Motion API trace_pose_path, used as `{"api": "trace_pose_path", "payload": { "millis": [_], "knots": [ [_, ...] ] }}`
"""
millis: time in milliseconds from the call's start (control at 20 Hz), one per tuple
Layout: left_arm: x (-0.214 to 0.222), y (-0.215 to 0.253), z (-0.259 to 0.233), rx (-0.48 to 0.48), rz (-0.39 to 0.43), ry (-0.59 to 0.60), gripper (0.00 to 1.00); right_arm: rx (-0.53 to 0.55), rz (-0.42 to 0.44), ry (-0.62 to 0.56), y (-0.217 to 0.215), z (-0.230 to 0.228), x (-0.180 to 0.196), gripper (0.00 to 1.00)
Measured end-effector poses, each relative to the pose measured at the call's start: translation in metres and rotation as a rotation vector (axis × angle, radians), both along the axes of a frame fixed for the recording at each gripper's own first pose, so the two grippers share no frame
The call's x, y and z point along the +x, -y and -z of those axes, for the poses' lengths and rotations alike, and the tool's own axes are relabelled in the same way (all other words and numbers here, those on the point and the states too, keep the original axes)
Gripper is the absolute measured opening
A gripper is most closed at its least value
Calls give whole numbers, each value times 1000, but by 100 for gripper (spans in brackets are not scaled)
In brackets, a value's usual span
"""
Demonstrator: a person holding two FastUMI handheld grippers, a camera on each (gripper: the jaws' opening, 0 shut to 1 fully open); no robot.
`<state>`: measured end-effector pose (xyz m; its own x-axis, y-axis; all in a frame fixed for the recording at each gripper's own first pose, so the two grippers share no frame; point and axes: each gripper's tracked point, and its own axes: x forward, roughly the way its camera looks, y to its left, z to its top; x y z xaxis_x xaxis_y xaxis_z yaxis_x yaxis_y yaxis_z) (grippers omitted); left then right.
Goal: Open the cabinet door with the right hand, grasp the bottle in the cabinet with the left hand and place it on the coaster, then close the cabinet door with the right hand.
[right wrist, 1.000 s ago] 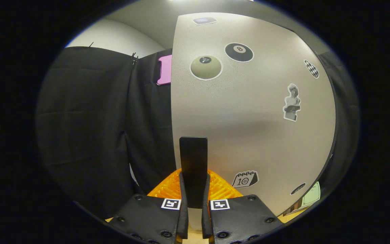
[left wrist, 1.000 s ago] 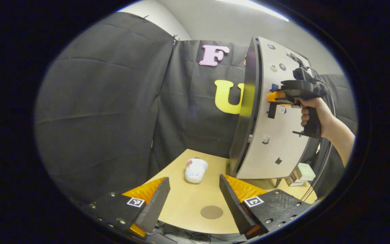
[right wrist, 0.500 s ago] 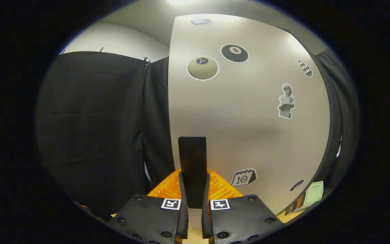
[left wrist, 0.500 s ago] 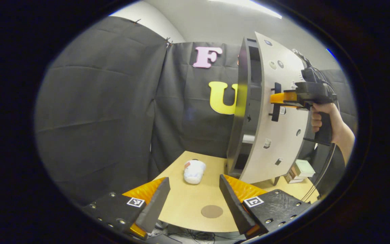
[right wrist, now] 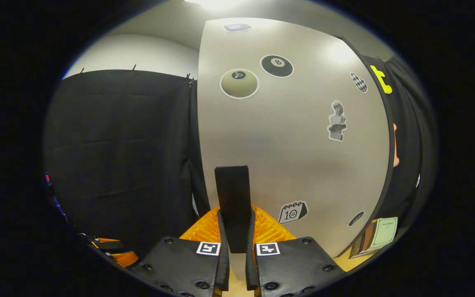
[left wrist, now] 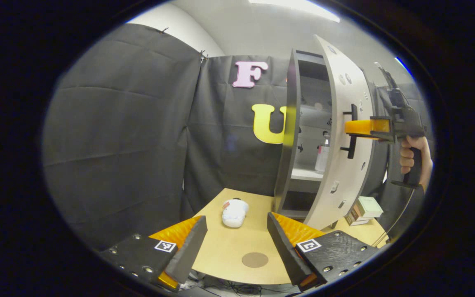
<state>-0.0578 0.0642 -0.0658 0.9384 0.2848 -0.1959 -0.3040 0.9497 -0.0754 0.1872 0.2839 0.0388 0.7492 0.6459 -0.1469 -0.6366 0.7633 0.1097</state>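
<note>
Count, left gripper view: one cabinet [left wrist: 289, 136] at right of centre, one cabinet door [left wrist: 344, 136], one black door handle [left wrist: 351, 131], one bottle [left wrist: 322, 153], one round brown coaster [left wrist: 255, 260], one white pouch [left wrist: 234, 213] lying on the table [left wrist: 229, 243], and a small stack of boxes [left wrist: 364, 209] at lower right.

The bottle stands upright on a shelf inside the cabinet, seen through the gap between cabinet frame and door. The coaster lies bare at bottom centre of the table, between the fingers in the picture and well apart from the bottle.

Left gripper [left wrist: 233, 243]: fingers spread wide, nothing between them, low in the frame over the table's near edge.

Right gripper [left wrist: 355, 127]: at the right edge, held by a hand [left wrist: 410, 159]; in the right gripper view [right wrist: 234, 231] both fingers are closed against the handle [right wrist: 232, 202], which stands upright between them. Door face [right wrist: 295, 144] carries seven stickers, two of them billiard balls at upper centre.

Change against 1.0 s ago: the door has swung from nearly shut to clearly ajar, so the shelves and bottle are now exposed. The right gripper and hand have moved toward the right edge of the left gripper view. The grip on the handle is unchanged. The left gripper's spread is unchanged.
</note>
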Motion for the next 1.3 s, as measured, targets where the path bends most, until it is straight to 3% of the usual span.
{"api": "trace_pose_path", "payload": {
  "millis": [700,1000,1300],
  "knots": [
    [46,55,-3,7,90,14,89,43,0,-33,13,-1,4,18],
    [70,88,-2,24,172,3,89,103,56,-36,27,-3,2,17],
    [87,113,6,27,238,-3,89,117,170,-39,45,-3,5,17]
  ]
}}
